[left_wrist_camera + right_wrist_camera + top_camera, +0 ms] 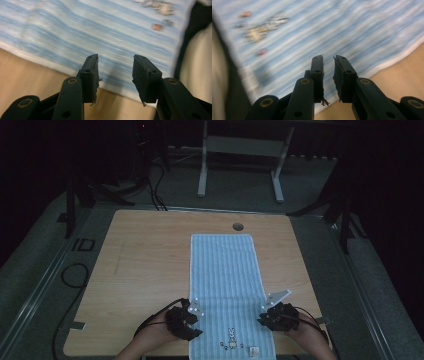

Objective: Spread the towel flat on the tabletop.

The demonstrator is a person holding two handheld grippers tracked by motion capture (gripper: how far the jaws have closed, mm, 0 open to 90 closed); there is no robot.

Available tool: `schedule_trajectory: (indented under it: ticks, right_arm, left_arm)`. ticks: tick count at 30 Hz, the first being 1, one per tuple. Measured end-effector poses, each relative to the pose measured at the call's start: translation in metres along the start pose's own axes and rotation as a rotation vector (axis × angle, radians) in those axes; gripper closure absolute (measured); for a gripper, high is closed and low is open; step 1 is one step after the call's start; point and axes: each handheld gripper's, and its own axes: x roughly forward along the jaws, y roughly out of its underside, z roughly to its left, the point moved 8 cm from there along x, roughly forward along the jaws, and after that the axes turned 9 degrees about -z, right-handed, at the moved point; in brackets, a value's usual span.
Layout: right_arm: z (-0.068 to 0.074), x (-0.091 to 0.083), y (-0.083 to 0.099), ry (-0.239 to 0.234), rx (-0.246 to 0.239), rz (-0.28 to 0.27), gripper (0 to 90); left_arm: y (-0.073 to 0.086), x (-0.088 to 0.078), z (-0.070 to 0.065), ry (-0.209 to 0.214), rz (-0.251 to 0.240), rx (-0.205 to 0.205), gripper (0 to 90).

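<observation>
— Black pads of the left tongs (pixel 115 75) sit closest to the lens, parted, nothing between them. Below them runs the white hem of the blue striped towel (pixel 227 285).

— And the right tongs (pixel 328 76)?

— A narrow gap only, also empty — no cloth caught. They hang just over the towel's other long edge, where cloth meets the table (pixel 145 265).

— Where does the towel lie?

— Flat and lengthwise down the middle of the table, the end with the little rabbit motif (pixel 231 338) nearest the person. One pair of tongs stands at each side of that near end.

— So the step is taking hold of the near corners?

— That's my reading. To do it well, each pair should straddle the hem, one pad sliding under the edge, then close on the cloth alone. The right pair looks too narrow for that; I'd widen it first.

— Anything else?

— Grip at matching spots, so the end lifts evenly.

— The hands?

— Both forearms come in from the near edge, hands (pixel 155 332) low, tongs pointing forward and inward over the hems.
</observation>
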Motion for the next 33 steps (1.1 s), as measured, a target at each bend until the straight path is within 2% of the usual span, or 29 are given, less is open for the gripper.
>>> schedule_trajectory:
  ticks: [1, 3, 4, 8, 14, 18, 20, 24, 26, 27, 28, 29, 30, 32, 33]
  right_arm:
    - [-0.009, 0.011, -0.004, 0.013, 0.004, 0.016, 74.7]
    - [-0.014, 0.018, -0.007, 0.017, 0.003, 0.02, 71.9]
    - [-0.015, 0.021, -0.008, 0.015, 0.003, 0.023, 71.6]
    - [-0.019, 0.033, -0.007, 0.021, 0.008, 0.041, 70.5]
    - [-0.011, 0.03, -0.002, 0.03, 0.004, 0.026, 69.2]
    - [-0.002, 0.026, 0.003, 0.021, -0.001, 0.023, 68.3]
    - [0.003, 0.024, 0.006, 0.017, -0.001, 0.029, 67.2]
    - [0.005, 0.02, 0.005, 0.008, -0.004, 0.033, 64.9]
    - [0.002, 0.014, -0.003, 0.024, -0.009, 0.019, 62.0]
    - [-0.005, 0.009, -0.01, 0.041, -0.018, 0.013, 58.1]
    - [-0.005, 0.009, -0.01, 0.041, -0.018, 0.013, 58.1]
    - [-0.008, 0.008, -0.012, 0.051, -0.019, 0.016, 57.5]
    - [-0.02, 0.004, -0.019, 0.082, -0.025, 0.022, 56.0]
    - [-0.03, 0.002, -0.025, 0.087, -0.016, 0.022, 55.9]
    - [-0.035, 0.001, -0.028, 0.093, -0.017, 0.022, 55.1]
  left_arm:
    - [0.0, 0.003, 0.003, -0.007, 0.005, -0.004, 53.0]
    - [0.001, 0.007, 0.006, -0.005, 0.012, -0.004, 52.1]
    - [0.0, 0.008, 0.006, -0.005, 0.001, -0.003, 50.6]
    - [0.0, 0.008, 0.005, 0.006, 0.0, 0.018, 46.9]
    - [0.005, 0.005, 0.003, 0.0, 0.012, 0.026, 46.5]
    - [0.008, 0.004, -0.008, 0.011, 0.017, 0.031, 46.4]
    - [0.01, 0.003, -0.013, 0.016, 0.03, 0.047, 46.5]
    - [0.009, -0.001, -0.016, 0.03, 0.03, 0.018, 44.9]
    - [0.006, -0.008, -0.009, 0.014, 0.023, -0.005, 43.2]
    - [0.003, -0.013, -0.001, -0.018, 0.02, -0.017, 42.3]
    - [0.003, -0.013, -0.001, -0.018, 0.02, -0.017, 42.3]
    - [-0.002, -0.021, 0.01, -0.052, 0.004, -0.027, 42.3]
    - [-0.004, -0.024, 0.015, -0.064, -0.001, -0.026, 42.3]
    - [-0.01, -0.03, 0.027, -0.099, -0.018, -0.047, 42.3]
    - [-0.013, -0.032, 0.033, -0.11, -0.025, -0.044, 42.3]
